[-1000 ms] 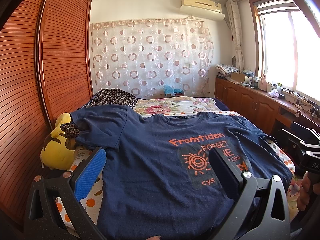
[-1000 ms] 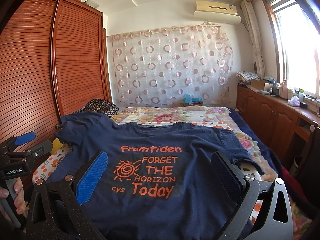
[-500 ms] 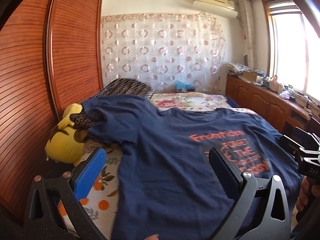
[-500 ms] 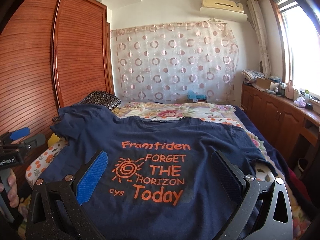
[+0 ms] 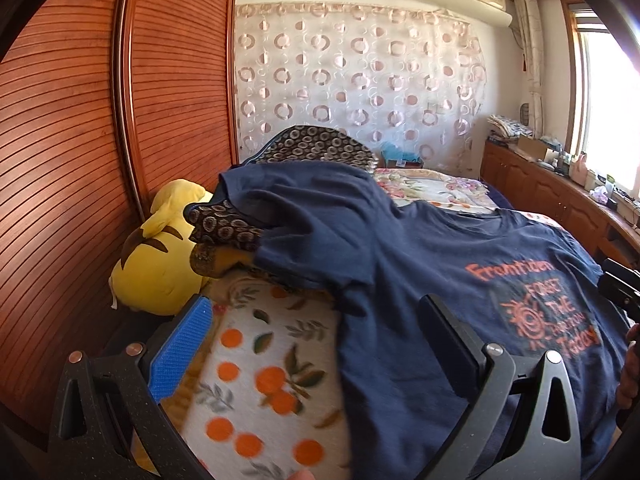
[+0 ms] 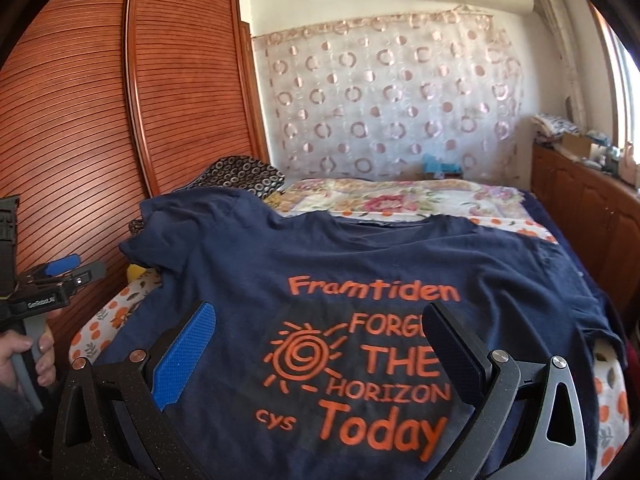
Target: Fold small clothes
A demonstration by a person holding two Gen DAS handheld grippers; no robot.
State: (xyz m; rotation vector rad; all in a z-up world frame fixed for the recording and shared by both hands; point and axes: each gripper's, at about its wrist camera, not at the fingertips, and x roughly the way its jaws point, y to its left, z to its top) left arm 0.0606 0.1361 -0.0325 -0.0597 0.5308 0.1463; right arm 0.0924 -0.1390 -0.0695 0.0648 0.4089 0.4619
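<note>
The navy cotton T-shirt with orange lettering (image 6: 360,280) lies print-up on the bed; left tool (image 5: 316,344) and right tool (image 6: 320,344) hover wide, empty. Pinch the left sleeve (image 5: 304,216) at its hem.

Bare bedspread (image 5: 256,380) beside shirt (image 5: 420,280) open; plush toy (image 5: 160,268), wardrobe (image 5: 80,160) block left side

Navy T-shirt (image 6: 360,256) carries orange lettering and a sun spiral. The bedsheet (image 5: 256,380) is white with oranges and leaves; the plush toy (image 5: 156,268) yellow with brown marks.
</note>
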